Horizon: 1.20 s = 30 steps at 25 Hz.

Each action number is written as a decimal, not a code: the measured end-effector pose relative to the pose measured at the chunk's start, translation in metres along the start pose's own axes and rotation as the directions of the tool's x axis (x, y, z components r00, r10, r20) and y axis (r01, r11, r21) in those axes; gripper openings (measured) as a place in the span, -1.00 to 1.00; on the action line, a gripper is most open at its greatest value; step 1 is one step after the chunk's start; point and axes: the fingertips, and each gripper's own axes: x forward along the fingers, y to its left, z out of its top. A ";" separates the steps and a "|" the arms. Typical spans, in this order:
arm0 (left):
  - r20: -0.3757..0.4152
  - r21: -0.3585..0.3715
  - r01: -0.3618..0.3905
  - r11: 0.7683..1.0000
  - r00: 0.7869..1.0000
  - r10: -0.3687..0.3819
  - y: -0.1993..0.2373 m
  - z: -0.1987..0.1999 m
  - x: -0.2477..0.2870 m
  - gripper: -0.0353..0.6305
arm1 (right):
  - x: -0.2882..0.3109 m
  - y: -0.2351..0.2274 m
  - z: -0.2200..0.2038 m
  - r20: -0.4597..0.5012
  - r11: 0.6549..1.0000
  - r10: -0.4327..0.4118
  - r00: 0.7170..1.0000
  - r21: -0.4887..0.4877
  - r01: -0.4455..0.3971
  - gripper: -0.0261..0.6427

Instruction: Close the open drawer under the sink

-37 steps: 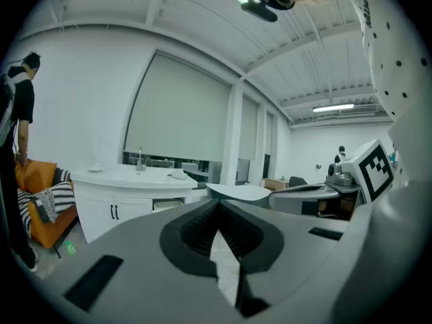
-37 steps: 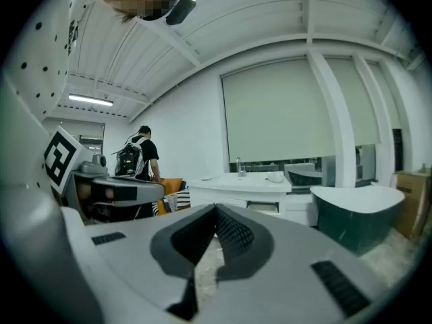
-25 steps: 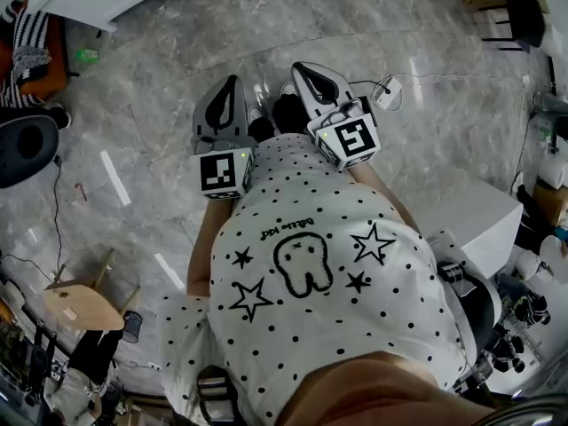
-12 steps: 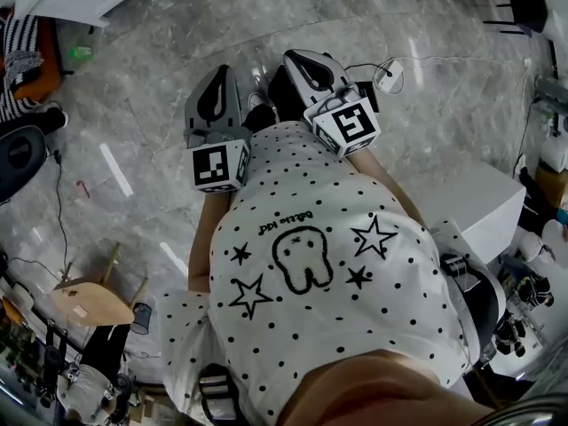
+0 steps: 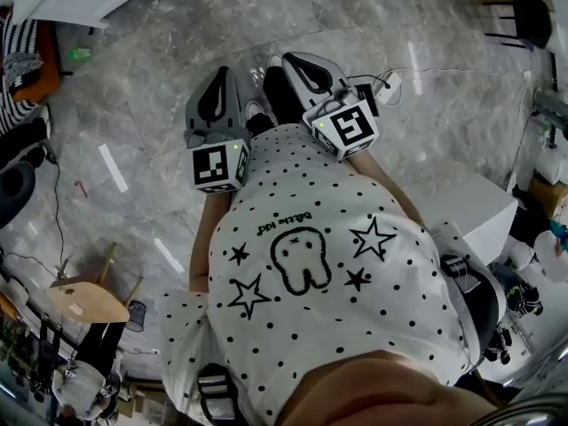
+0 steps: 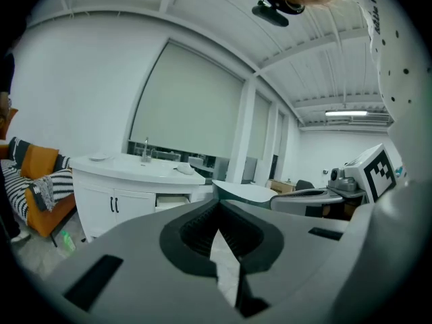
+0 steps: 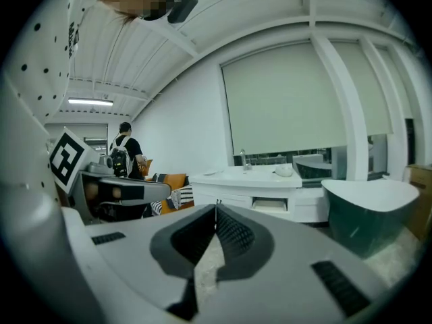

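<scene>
**A:** Where's the drawer?
**B:** The drawer [image 6: 171, 200] hangs open under the sink [image 6: 135, 169], right of the cabinet doors [image 6: 111, 208], well away from us.
**A:** Risk?
**B:** Pushing one corner could jam it skewed.
**A:** Hands?
**B:** The left gripper [image 6: 217, 204] and right gripper [image 7: 216, 209] point nearly level toward the sink, fingers [image 6: 189, 235] pressed together, holding nothing.

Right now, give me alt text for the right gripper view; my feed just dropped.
The right gripper, shut and empty, points at a white sink whose drawer stands open. A dark tub sits at right; a person stands far left.
</scene>
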 end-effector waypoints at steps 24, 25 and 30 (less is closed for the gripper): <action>0.089 -0.040 -0.217 0.975 0.971 0.220 0.006 0.056 0.120 -0.88 | 0.048 -0.146 0.045 0.059 0.996 0.090 0.994 -0.003 -0.090 -0.88; 0.087 -0.042 -0.215 0.976 0.972 0.218 0.004 0.056 0.123 -0.88 | 0.048 -0.150 0.044 0.057 0.996 0.089 0.994 0.000 -0.089 -0.88; 0.075 -0.038 -0.199 0.979 0.977 0.201 -0.003 0.058 0.139 -0.88 | 0.048 -0.169 0.042 0.054 0.998 0.066 0.996 0.016 -0.067 -0.88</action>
